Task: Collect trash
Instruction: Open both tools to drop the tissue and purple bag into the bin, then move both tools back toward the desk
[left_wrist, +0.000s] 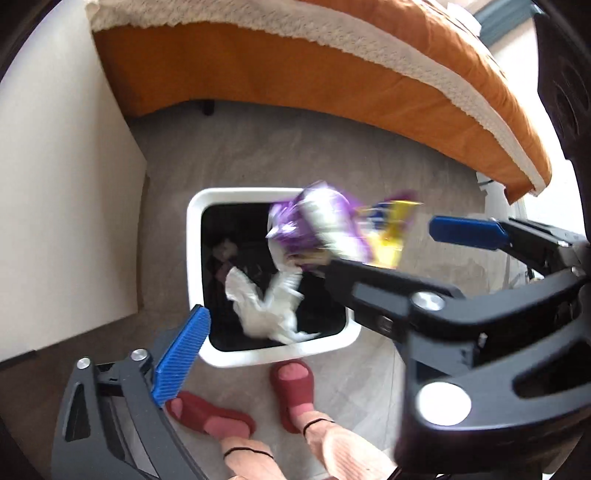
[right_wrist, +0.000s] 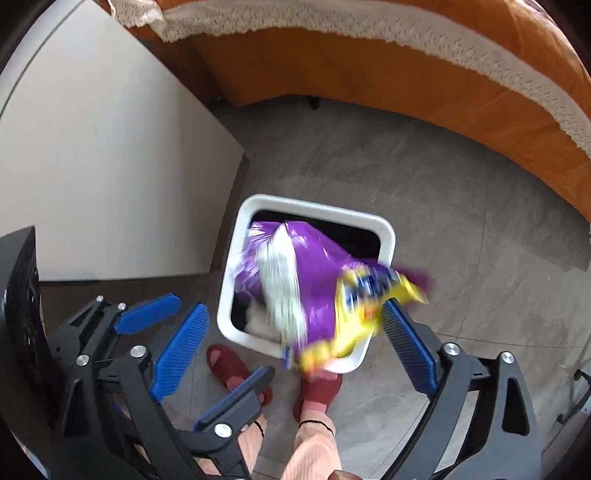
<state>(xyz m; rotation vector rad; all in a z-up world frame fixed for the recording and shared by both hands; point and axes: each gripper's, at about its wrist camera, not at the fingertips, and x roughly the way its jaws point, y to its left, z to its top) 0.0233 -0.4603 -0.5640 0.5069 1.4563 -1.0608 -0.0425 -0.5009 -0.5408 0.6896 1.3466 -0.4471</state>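
Bin (left_wrist: 192, 236) interior visible only in left wrist view: white crumpled trash (left_wrist: 266, 306) inside. One purple-yellow wrapper (right_wrist: 314, 291), blurred, above the bin, touching neither gripper. Left gripper (left_wrist: 317, 284) and right gripper (right_wrist: 295, 339) jaws wide apart, empty. Two red slippers (left_wrist: 291, 384).

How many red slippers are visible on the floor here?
2. One red slipper is on the person's left foot, the other on the right foot, just below the white trash bin.

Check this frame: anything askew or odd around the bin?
Only the purple and yellow snack bag: motion-blurred above the white bin, between the open fingers of the right gripper, apparently mid-drop. The left gripper is open too.
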